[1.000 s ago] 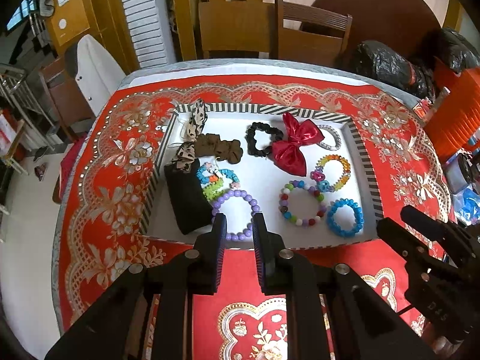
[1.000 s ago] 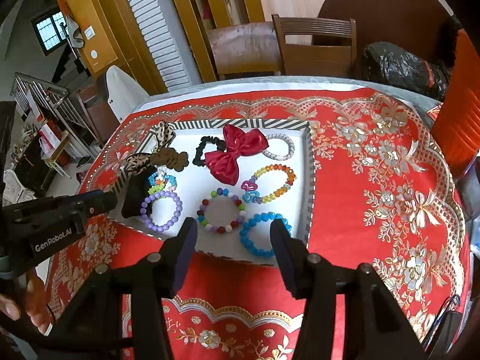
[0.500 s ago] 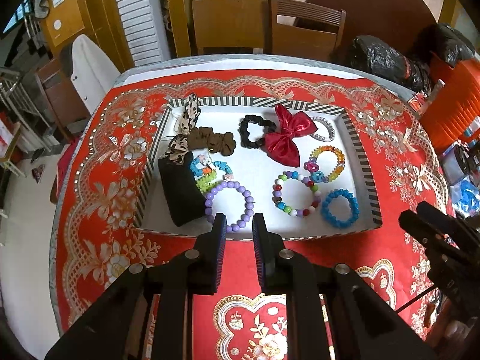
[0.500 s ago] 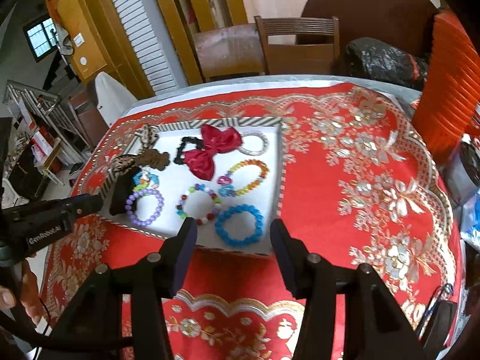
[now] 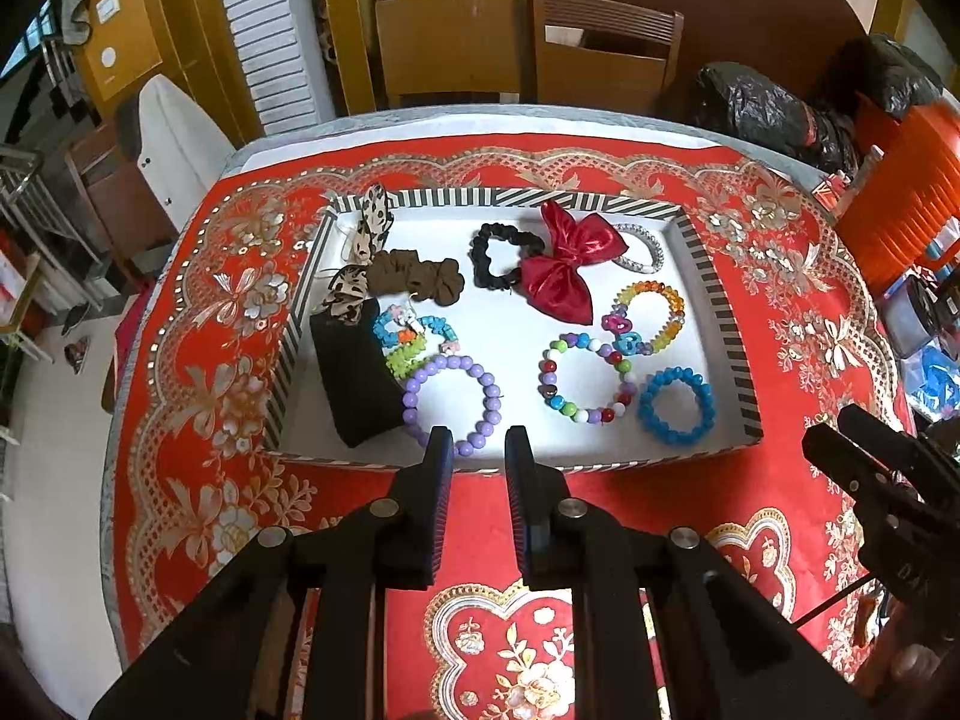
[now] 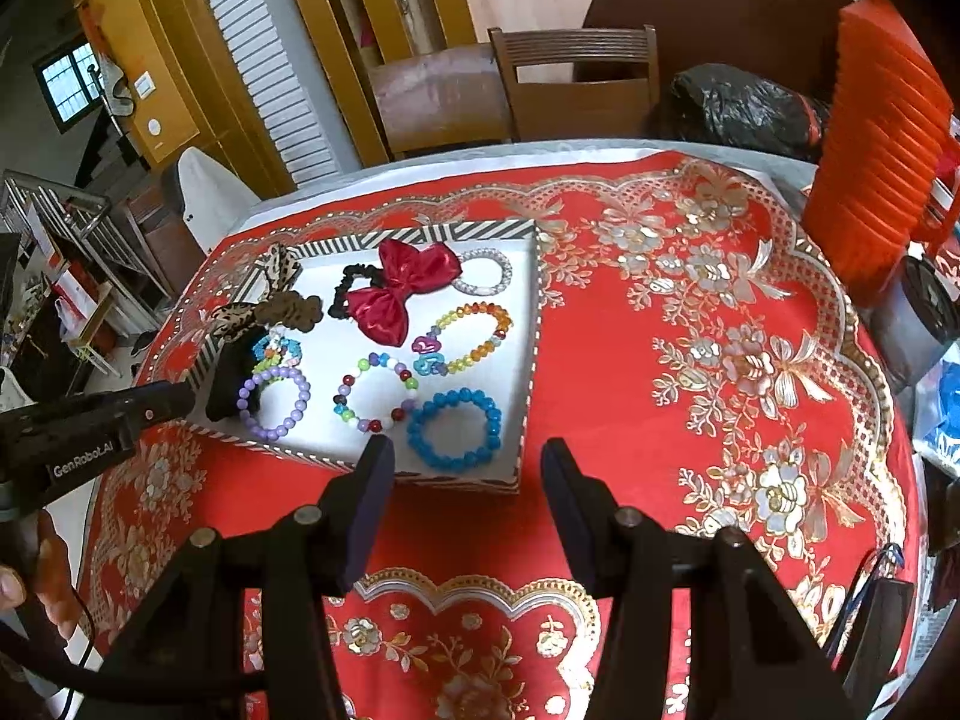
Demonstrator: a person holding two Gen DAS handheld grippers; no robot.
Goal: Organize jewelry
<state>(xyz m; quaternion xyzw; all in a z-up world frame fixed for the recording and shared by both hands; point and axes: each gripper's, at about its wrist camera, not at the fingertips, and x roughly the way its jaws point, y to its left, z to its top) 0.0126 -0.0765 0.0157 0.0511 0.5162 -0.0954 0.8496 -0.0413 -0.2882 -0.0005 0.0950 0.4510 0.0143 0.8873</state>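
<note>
A white tray with a striped rim (image 5: 738,348) lies on the red tablecloth. It holds a purple bead bracelet (image 5: 410,399), a mixed-colour bead bracelet (image 5: 549,372), a blue bracelet (image 5: 678,373), a rainbow bracelet (image 5: 672,324), a red bow (image 5: 564,276), a black scrunchie (image 5: 486,252), a brown scrunchie (image 5: 414,279) and a black pouch (image 5: 360,384). My left gripper (image 5: 477,438) hovers at the tray's near rim by the purple bracelet, jaws nearly together and empty. My right gripper (image 6: 468,456) stands open and empty over the tray's near right corner, close to the blue bracelet (image 6: 420,438).
Wooden chairs (image 5: 600,54) stand behind the table. A black bag (image 5: 756,108) and an orange ribbed thing (image 6: 882,138) sit at the far right. Bare red cloth (image 6: 690,360) stretches right of the tray. A hand (image 6: 36,570) holds the left gripper's handle.
The right gripper has shifted to the right, so the tray now sits further left in its view. The left gripper has barely moved. Neither pair of jaws has changed.
</note>
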